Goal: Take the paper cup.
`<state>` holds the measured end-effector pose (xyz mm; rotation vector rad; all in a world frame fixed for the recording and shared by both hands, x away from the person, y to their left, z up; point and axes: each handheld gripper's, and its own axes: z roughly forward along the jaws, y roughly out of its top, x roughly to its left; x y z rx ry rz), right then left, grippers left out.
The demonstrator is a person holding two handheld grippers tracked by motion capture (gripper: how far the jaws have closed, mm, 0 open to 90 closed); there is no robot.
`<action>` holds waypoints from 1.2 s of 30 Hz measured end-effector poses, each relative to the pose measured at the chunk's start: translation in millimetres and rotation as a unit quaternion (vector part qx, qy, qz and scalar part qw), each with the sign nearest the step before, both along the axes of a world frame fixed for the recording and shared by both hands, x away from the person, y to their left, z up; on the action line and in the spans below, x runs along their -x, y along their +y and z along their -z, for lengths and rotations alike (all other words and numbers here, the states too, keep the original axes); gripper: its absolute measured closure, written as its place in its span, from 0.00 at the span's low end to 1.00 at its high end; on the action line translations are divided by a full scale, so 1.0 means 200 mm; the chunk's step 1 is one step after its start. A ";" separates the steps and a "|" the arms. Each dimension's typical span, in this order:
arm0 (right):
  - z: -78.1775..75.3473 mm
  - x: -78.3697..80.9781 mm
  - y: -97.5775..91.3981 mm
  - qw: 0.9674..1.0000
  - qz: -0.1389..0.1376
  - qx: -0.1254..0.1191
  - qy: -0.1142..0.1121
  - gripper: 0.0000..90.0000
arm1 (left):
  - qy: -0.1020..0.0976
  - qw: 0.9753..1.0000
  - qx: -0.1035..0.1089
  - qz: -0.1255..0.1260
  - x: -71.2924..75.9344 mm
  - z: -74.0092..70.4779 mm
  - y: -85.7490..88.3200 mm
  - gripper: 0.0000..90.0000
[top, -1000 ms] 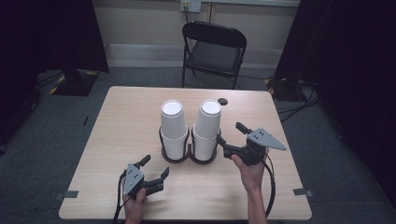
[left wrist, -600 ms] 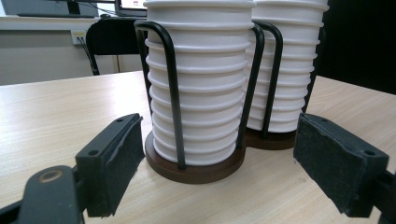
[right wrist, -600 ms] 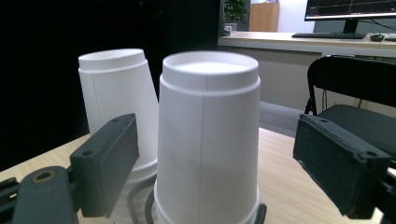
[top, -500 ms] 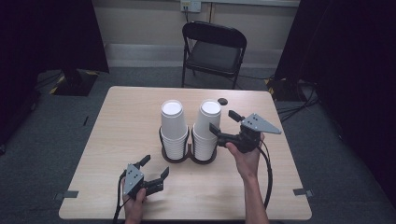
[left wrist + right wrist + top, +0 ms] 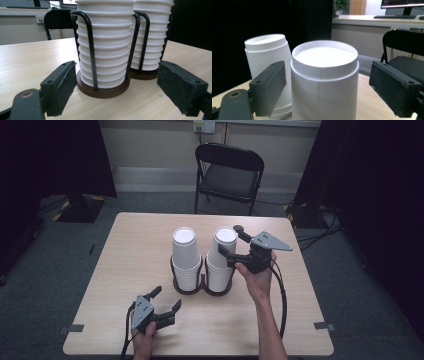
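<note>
We've got two stacks of upside-down white paper cups in a black wire holder (image 5: 202, 287) mid-tabletop (image 5: 125, 255). Our right hand-held gripper (image 5: 229, 243) is up at the top of the right cup stack (image 5: 222, 257), jaws either side of the top cup, pads not touching; they've just been opening. The left cup stack (image 5: 185, 255) stands just beside it. Our left hand-held gripper (image 5: 166, 301) sits low near the front edge, jaws wide, nothing in them.

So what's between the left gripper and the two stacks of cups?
Just bare table. In the high view the left gripper rests near the front edge, open, apart from the cup stacks in their black wire holder. The left gripper view shows plain wood there too.
</note>
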<state>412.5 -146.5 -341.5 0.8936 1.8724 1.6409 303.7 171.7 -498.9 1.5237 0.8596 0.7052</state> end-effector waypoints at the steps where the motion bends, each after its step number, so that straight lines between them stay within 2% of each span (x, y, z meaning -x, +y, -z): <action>1: 0.00 -0.01 0.01 1.000 -0.001 0.002 0.000 0.15 | 0.000 1.000 -0.001 0.000 0.00 0.00 0.00 0.18; 5: 0.01 -0.03 0.02 1.000 -0.006 -0.009 0.006 0.15 | 0.000 1.000 0.000 0.001 0.00 0.00 0.00 0.18; 11: 0.02 -0.07 0.06 1.000 -0.011 -0.001 0.008 0.15 | 0.001 1.000 0.003 0.000 0.00 0.00 0.00 0.18; 16: 0.04 -0.10 0.08 1.000 -0.018 -0.003 0.020 0.15 | 0.000 1.000 0.003 0.002 0.00 0.00 0.00 0.18; 20: 0.07 -0.11 0.10 0.999 -0.011 0.014 0.026 0.15 | 0.000 1.000 0.003 0.001 0.00 0.00 0.00 0.18; 24: 0.09 -0.13 0.11 0.999 -0.019 0.012 0.039 0.15 | 0.000 1.000 0.003 0.000 0.00 0.00 0.00 0.18; 29: 0.12 -0.13 0.11 0.999 -0.021 0.009 0.044 0.15 | -0.001 1.000 0.003 0.000 0.00 0.00 0.00 0.18; 33: 0.15 -0.13 0.12 0.998 -0.017 0.025 0.048 0.15 | -0.001 1.000 0.003 0.000 0.00 0.00 0.00 0.18; 36: 0.16 -0.14 0.12 0.998 -0.023 0.025 0.054 0.14 | -0.001 1.000 0.003 -0.001 0.00 0.00 0.00 0.18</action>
